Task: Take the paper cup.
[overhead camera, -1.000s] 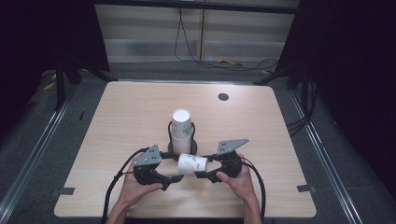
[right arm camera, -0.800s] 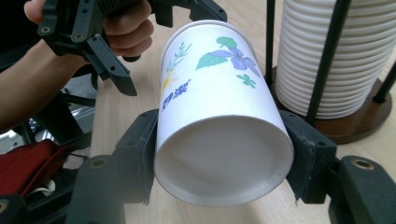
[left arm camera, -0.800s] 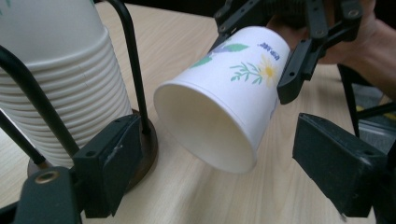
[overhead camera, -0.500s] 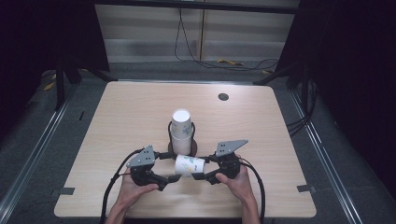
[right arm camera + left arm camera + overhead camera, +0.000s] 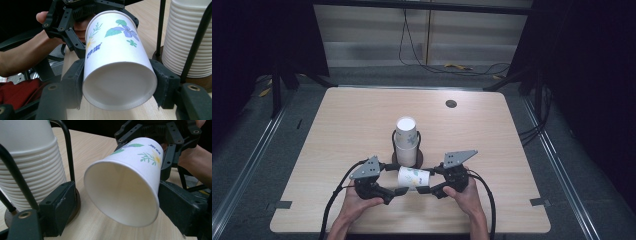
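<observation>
A flowered white paper cup [image 5: 413, 177] lies sideways in the air just above the table, in front of a stack of white cups [image 5: 406, 140] in a black wire holder. My right gripper [image 5: 425, 188] is shut on the cup's base end [image 5: 115, 50], with both jaws pressed on its sides. My left gripper [image 5: 394, 193] stands open at the cup's mouth [image 5: 125, 182], its jaws on either side of the rim, with a small gap at one jaw. The stack [image 5: 27, 170] stands close beside the left gripper, and the stack [image 5: 190, 37] is also just to the right of the right gripper.
The wooden table [image 5: 337, 130] reaches well to the left, right and back of the holder. A small dark round grommet [image 5: 451, 103] sits near the far edge. Cables lie on the floor beyond the table. A red cloth [image 5: 22, 92] shows below the table's front edge.
The cup and both grippers have drifted slightly toward the front edge, and the cup has shifted a little toward the left gripper. The stack has not moved.
</observation>
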`<action>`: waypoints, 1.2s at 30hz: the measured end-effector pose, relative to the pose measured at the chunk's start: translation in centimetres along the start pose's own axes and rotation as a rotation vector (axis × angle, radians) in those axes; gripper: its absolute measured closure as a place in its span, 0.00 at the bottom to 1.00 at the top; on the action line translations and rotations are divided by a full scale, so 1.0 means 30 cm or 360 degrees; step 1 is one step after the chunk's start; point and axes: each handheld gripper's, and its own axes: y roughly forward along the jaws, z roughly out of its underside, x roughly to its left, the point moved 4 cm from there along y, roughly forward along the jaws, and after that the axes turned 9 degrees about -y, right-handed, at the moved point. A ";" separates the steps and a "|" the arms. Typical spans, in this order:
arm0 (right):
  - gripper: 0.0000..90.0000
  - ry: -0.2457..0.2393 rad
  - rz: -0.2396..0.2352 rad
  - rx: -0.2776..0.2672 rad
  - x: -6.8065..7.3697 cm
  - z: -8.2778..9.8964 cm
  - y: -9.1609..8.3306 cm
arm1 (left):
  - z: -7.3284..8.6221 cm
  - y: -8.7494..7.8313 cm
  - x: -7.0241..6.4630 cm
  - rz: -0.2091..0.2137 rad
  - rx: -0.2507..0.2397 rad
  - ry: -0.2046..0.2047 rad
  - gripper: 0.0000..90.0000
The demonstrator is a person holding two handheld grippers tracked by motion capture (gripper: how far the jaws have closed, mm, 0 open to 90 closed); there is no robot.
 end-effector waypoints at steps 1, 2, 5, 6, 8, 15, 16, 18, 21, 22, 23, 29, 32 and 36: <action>0.40 0.0001 -0.0002 -0.0002 0.000 0.001 0.001 | 0.000 0.002 -0.001 -0.0003 0.0007 0.0010 0.17; 0.40 0.0003 -0.0005 -0.0004 0.001 0.001 0.002 | 0.001 0.005 -0.003 -0.0001 0.0018 0.0020 0.17; 0.40 -0.0004 -0.0012 -0.0001 0.002 0.002 0.007 | 0.003 0.015 -0.007 0.0003 0.0034 0.0034 0.17; 0.40 -0.0006 -0.0013 0.0000 0.002 0.002 0.008 | 0.003 0.017 -0.007 0.0005 0.0048 0.0051 0.17; 0.40 -0.0008 -0.0017 0.0005 0.003 0.002 0.009 | 0.003 0.020 -0.009 0.0020 0.0046 0.0058 0.17; 0.40 -0.0014 -0.0023 0.0009 0.004 0.001 0.008 | 0.004 0.025 -0.008 0.0057 0.0057 0.0090 0.20; 0.40 -0.0013 -0.0025 0.0007 0.004 0.002 0.009 | 0.004 0.026 -0.008 0.0065 0.0057 0.0085 0.20; 0.40 -0.0013 -0.0034 0.0008 0.005 0.002 0.009 | 0.003 0.028 -0.007 0.0068 0.0049 0.0083 0.19; 0.40 -0.0018 -0.0028 0.0005 0.006 0.000 0.007 | 0.003 0.027 -0.004 0.0067 0.0049 0.0075 0.17; 0.40 -0.0018 -0.0028 0.0003 0.006 -0.001 0.006 | 0.003 0.027 -0.004 0.0064 0.0046 0.0079 0.17; 0.40 -0.0016 -0.0028 0.0001 0.006 -0.001 0.005 | 0.003 0.026 -0.004 0.0065 0.0043 0.0080 0.17; 0.40 -0.0027 -0.0059 0.0006 0.010 -0.004 0.009 | 0.002 0.024 -0.012 0.0107 0.0039 0.0085 0.17; 0.40 -0.0030 -0.0078 -0.0005 0.013 -0.006 0.009 | -0.001 0.020 -0.013 0.0119 0.0037 0.0104 0.18; 0.40 -0.0031 -0.0092 -0.0009 0.015 -0.009 0.009 | -0.002 0.023 -0.017 0.0141 0.0018 0.0102 0.18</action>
